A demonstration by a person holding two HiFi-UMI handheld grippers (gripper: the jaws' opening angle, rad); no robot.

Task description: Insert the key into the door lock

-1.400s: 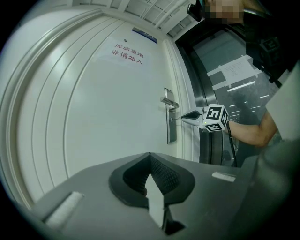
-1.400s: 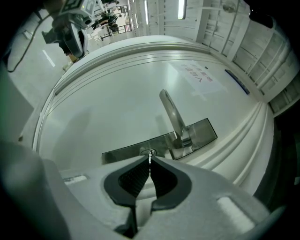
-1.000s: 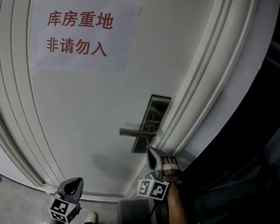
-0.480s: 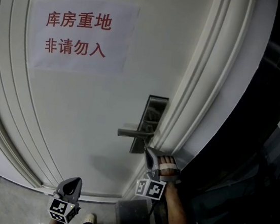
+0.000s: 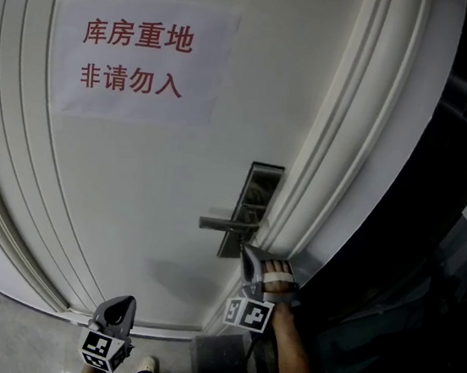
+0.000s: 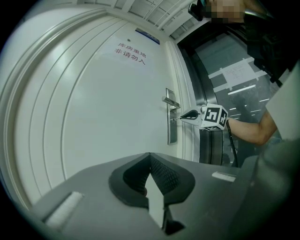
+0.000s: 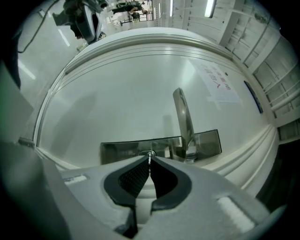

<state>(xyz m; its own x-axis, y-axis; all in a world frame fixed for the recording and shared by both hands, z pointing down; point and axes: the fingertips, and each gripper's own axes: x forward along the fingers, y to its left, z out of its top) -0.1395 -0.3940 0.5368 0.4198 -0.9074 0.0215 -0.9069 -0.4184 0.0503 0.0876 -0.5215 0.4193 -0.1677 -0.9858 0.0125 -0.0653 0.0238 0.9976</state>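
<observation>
Holding level at the white door [image 5: 133,168], the right gripper [image 7: 150,159] has its jaws pinched tight on the key [image 7: 149,155]. The key's tip sits right at the keyhole in the metal lock plate [image 7: 117,150], beside the lever handle [image 7: 183,117]. How deep the key has gone, I cannot tell. The left gripper [image 6: 150,157] hangs low, well back from the door, jaws closed together with nothing between them. A paper sign [image 5: 139,58] with red characters is stuck on the door above the lock.
</observation>
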